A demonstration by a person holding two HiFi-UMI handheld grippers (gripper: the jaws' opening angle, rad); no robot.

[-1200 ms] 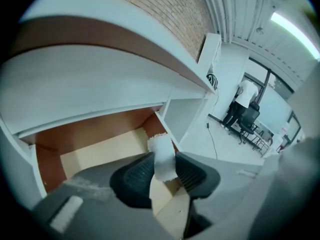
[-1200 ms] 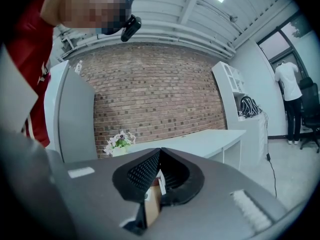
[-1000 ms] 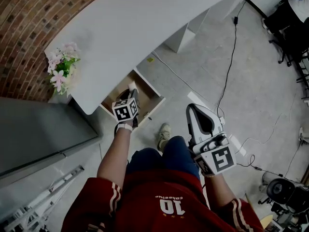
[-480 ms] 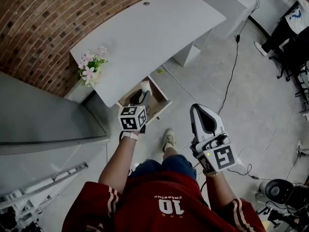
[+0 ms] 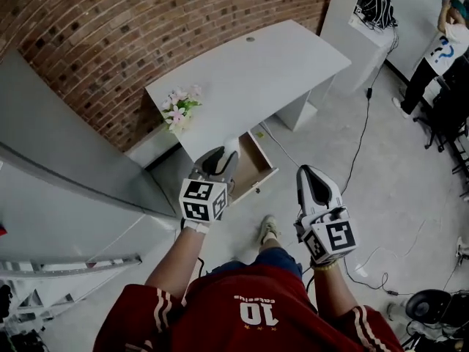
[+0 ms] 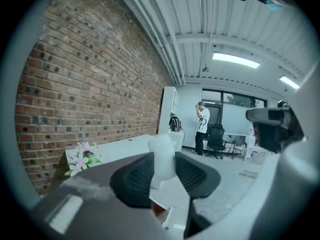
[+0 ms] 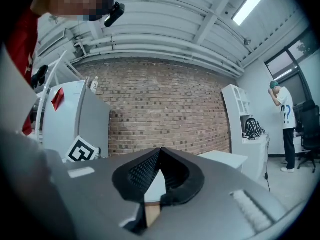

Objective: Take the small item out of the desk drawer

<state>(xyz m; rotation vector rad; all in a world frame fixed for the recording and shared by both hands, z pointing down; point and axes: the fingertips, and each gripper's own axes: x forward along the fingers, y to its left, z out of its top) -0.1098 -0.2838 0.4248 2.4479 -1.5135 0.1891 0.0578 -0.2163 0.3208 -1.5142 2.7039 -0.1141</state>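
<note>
Now left tongs (image 5: pixel 220 160) clamp the small white item (image 6: pixel 162 153), while right tongs (image 7: pixel 160 154) sit closed, empty.

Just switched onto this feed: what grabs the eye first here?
The left gripper pinches a small white rounded item, held above the open wood-lined desk drawer. Behind stands the curved white desk with pink flowers at its corner, against a red brick wall. The right gripper hangs shut and empty alongside.

The left gripper (image 5: pixel 222 158) has lifted clear of the drawer (image 5: pixel 260 171), which now lies below its jaws, bringing the small white item (image 5: pixel 231 147) up between them. The right gripper (image 5: pixel 314 174) has risen too.
</note>
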